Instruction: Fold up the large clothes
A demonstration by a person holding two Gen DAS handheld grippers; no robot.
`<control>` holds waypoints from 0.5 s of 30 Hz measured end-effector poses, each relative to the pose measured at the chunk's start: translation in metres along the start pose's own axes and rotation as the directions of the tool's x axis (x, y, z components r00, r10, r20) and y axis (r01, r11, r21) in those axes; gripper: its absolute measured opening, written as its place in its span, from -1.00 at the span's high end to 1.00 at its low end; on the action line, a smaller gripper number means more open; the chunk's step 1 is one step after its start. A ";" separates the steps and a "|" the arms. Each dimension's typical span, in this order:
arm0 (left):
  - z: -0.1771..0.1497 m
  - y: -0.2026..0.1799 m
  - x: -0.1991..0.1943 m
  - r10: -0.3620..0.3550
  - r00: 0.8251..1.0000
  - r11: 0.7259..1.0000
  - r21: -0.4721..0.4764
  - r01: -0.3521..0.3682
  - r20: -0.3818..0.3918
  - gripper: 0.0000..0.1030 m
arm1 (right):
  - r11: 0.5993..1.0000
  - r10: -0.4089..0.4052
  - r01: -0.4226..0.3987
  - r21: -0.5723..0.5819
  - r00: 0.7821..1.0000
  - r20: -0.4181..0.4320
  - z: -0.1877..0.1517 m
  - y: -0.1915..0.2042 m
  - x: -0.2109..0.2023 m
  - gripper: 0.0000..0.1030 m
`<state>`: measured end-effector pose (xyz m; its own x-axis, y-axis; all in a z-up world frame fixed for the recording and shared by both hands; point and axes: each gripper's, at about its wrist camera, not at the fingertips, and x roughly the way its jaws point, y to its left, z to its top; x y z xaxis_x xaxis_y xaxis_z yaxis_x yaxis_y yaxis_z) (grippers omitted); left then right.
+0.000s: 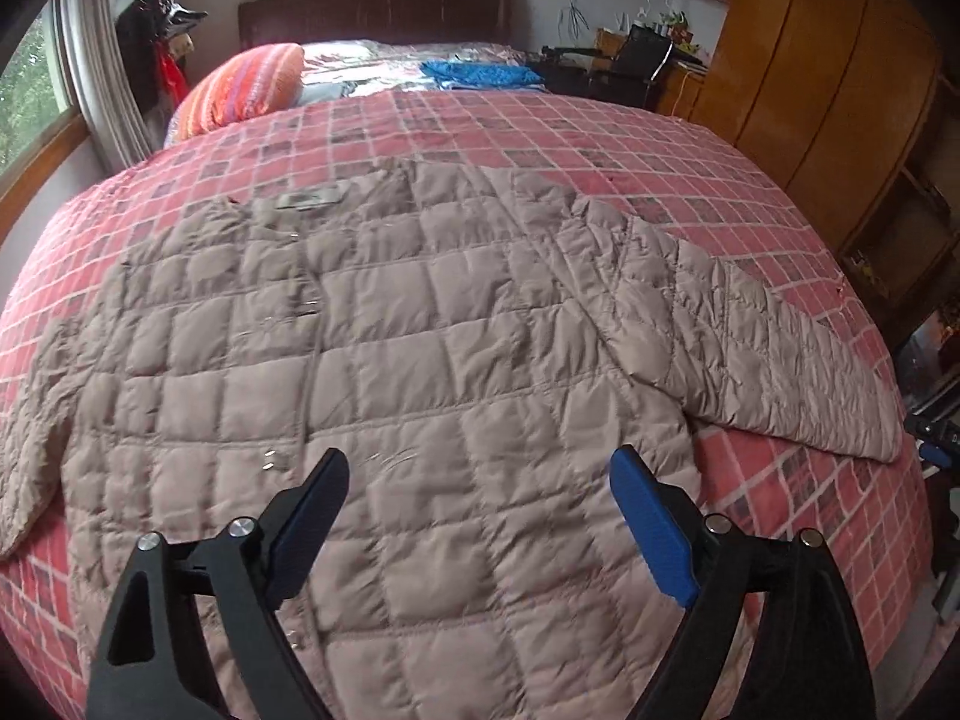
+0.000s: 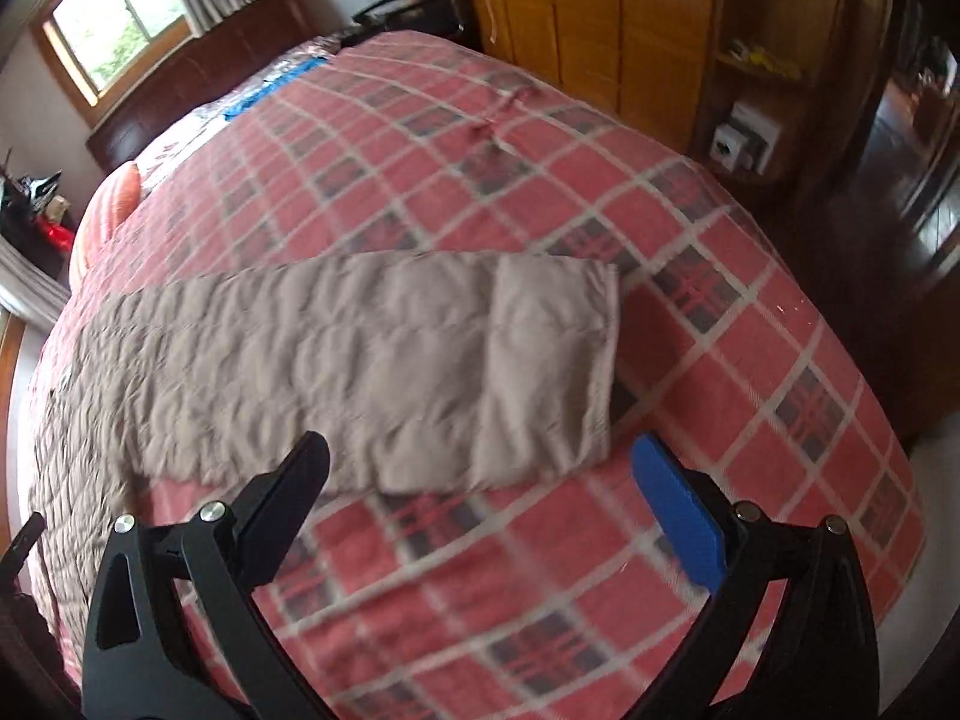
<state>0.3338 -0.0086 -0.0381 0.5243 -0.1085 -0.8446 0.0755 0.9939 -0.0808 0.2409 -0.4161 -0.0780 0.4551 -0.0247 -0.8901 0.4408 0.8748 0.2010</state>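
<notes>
Jacket (image 1: 384, 336) lies flat and spread out on the bed (image 1: 690, 156), front side up, collar label toward the headboard (image 1: 372, 12). One sleeve (image 2: 372, 360) runs out sideways from the jacket body across the plaid cover, cuff end flat on the bed. Other sleeve only partly visible at the far edge of the left wrist view. Left claw (image 1: 480, 468) is spread wide, empty, above the jacket's lower hem area; cannot tell if it touches the fabric. Right claw (image 2: 480, 456) also spread wide, empty, just short of the sleeve cuff, over bare cover. Right wrist view is motion-blurred. Striped pillow (image 1: 246, 90) and blue cloth (image 1: 480, 73) sit between jacket and headboard. Wooden wardrobe (image 1: 828, 78) stands beside the bed, on the sleeve side of the jacket.
</notes>
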 end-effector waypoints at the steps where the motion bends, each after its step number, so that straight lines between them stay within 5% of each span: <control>1: 0.006 -0.005 0.012 -0.009 1.000 1.000 -0.005 0.009 -0.014 -0.64 | 1.000 0.003 -0.003 0.013 1.000 -0.014 0.007 -0.008 0.009 -0.94; 5: 0.025 -0.021 0.048 -0.074 0.995 0.997 -0.041 0.071 -0.064 -0.58 | 0.999 -0.017 0.018 0.033 0.999 -0.036 0.022 -0.027 0.030 -0.93; 13: 0.037 -0.014 0.092 -0.248 0.958 0.961 -0.159 0.225 -0.141 -0.03 | 1.000 0.001 -0.001 0.000 0.997 -0.082 0.031 -0.031 0.054 -0.86; 14: 0.037 -0.010 0.096 -0.262 0.954 0.956 -0.173 0.236 -0.146 0.07 | 1.000 0.005 -0.006 -0.008 0.996 -0.086 0.033 -0.029 0.059 -0.69; 15: 0.036 -0.006 0.100 -0.269 0.951 0.952 -0.188 0.240 -0.152 0.23 | 1.000 0.016 -0.017 -0.010 0.995 -0.097 0.035 -0.027 0.064 -0.31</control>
<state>0.4165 -0.0262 -0.1027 0.3490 -0.3677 -0.8620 0.0380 0.9246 -0.3790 0.2854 -0.4581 -0.1257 0.3848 0.0366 -0.9223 0.4248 0.8801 0.2121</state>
